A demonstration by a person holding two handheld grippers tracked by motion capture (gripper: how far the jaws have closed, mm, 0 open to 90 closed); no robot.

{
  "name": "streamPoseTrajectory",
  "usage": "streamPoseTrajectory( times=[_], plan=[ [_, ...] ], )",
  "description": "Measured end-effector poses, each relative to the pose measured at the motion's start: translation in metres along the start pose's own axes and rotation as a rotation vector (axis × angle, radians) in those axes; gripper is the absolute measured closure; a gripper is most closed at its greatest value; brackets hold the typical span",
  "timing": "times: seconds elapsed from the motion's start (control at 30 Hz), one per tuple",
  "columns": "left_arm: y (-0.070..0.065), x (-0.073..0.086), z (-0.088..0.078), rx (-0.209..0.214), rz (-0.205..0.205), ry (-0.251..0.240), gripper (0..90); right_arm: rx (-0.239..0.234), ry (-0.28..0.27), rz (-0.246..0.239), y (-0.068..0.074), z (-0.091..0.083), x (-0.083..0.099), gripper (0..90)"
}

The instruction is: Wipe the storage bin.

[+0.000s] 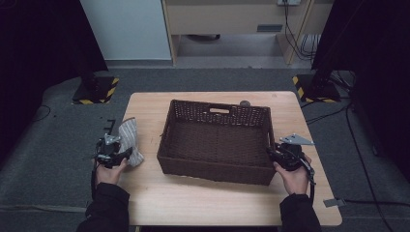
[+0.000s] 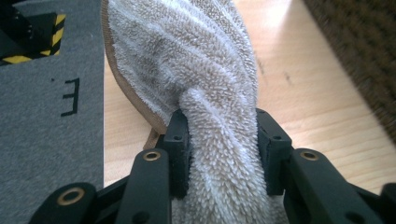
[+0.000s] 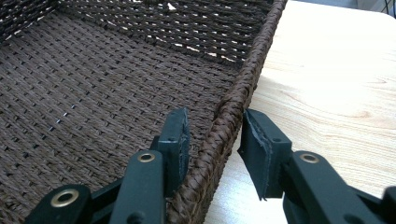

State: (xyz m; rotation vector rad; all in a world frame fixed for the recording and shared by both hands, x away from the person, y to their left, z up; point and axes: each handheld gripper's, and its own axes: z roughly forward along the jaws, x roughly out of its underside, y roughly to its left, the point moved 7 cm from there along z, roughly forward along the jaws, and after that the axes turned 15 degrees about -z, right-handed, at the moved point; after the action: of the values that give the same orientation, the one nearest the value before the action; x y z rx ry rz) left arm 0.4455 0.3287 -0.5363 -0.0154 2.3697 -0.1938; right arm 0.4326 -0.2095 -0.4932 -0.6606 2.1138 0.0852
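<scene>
Left gripper (image 2: pixel 223 140) clamped on a bunched grey terry towel (image 2: pixel 187 56), pads squeezing a twisted fold of it, rest of the cloth fanning out ahead of the jaws. From above, towel (image 1: pixel 130 142) sitting at the left edge of the wooden table (image 1: pixel 203 203), just left of the brown wicker basket (image 1: pixel 212 166) and apart from it. Long axis of the towel running near to far, roughly parallel with the basket's left wall. So probably a short hop to the right over that wall to drop it in, and left hand (image 1: pixel 110 171) clearly the closer one. Right gripper (image 3: pixel 214 140) straddling the basket's right rim, one jaw inside and one outside, with a visible gap on the outer side, so looks loose rather than pinching
</scene>
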Motion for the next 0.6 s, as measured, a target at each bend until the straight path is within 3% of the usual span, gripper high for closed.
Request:
streamPoseTrajectory(
  times=[0.27,0.6],
  plan=[
    [-0.0024,0.0041,0.0068,-0.003,0.02,0.035,57.6,0.003,-0.004,0.003,-0.0006,0.0001,0.0002,61.1],
    [-0.0004,0.0046,0.0074,0.022,-0.006,0.056,45.9,0.009,-0.003,0.008,-0.0013,0.0002,0.0002,59.1]
  ],
)
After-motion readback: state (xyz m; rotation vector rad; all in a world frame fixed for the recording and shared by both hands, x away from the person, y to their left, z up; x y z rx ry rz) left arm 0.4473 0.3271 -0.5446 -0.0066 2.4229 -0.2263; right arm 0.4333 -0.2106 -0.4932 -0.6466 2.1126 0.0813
